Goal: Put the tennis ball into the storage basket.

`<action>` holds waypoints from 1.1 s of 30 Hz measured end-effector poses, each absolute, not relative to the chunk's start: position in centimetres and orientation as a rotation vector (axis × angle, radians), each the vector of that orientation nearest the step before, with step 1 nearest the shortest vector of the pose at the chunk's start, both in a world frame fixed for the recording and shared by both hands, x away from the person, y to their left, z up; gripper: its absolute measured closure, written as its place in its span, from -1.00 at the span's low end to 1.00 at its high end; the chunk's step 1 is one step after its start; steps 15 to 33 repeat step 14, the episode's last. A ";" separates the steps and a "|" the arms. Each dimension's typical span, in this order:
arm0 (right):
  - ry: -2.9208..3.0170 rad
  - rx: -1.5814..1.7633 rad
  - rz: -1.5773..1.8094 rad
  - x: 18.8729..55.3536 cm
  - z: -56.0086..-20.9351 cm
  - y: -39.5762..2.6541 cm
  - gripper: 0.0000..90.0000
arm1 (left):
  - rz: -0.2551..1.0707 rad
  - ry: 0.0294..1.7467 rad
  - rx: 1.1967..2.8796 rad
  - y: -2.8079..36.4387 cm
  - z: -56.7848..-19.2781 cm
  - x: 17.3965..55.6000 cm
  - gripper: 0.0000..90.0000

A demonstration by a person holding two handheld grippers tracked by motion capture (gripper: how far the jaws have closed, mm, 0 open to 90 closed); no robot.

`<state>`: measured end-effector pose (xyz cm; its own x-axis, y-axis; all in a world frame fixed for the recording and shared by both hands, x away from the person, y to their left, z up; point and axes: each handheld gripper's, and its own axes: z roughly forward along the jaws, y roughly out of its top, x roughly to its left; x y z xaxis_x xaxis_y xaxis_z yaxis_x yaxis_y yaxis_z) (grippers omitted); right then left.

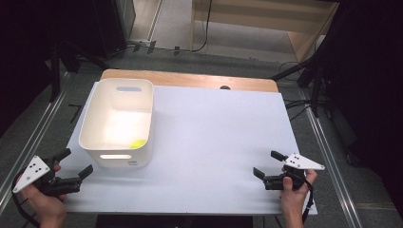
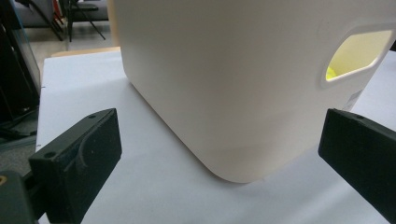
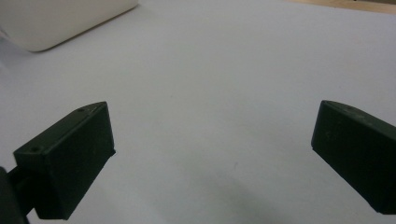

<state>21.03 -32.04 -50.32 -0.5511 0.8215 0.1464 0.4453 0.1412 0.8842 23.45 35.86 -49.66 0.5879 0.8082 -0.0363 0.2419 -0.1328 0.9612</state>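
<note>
**Both claws idle, bin by the left one**

White worktop (image 1: 214, 142) on a wooden table, dark room around, grey floor with rails and cables at the sides.

Bin (image 1: 118, 122): white plastic, rounded corners, upright at the worktop's left, long axis running away from the person. Handle slots in both short walls. Small yellow-green thing (image 1: 138, 143) lies inside on the bin floor, at the near right corner; in the left gripper view it glows through the near handle slot (image 2: 357, 55). Too small to tell what it is.

Left claw (image 1: 76, 170): wide, holding nothing, at the near left worktop edge. Bin sits just ahead and to its right, near but not touching. In its own view the bin's near left corner (image 2: 233, 172) stands between the jaws, farther on.

Right claw (image 1: 267, 165): wide, holding nothing, near right of the worktop, pointing left across bare white surface. Well apart from the bin; its own view catches a bin corner (image 3: 56, 23) far off at top left.

Judgement: left claw is clearly nearer, so any grab of the bin or reach for the yellow-green thing falls to it. Bin wall stands between that claw and the thing inside, so the reach would have to go over the rim from above. Nothing else on the worktop blocks either side.
</note>
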 end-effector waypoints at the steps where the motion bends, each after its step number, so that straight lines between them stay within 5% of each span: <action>1: 2.046 1.222 1.377 20.9 -50.4 -32.2 -1.00 | 0.617 0.882 1.676 35.9 -49.7 23.5 -1.00; 33: 1.994 1.255 1.383 20.5 -50.7 -32.9 -1.00 | 0.615 0.879 1.673 36.0 -49.6 23.5 -1.00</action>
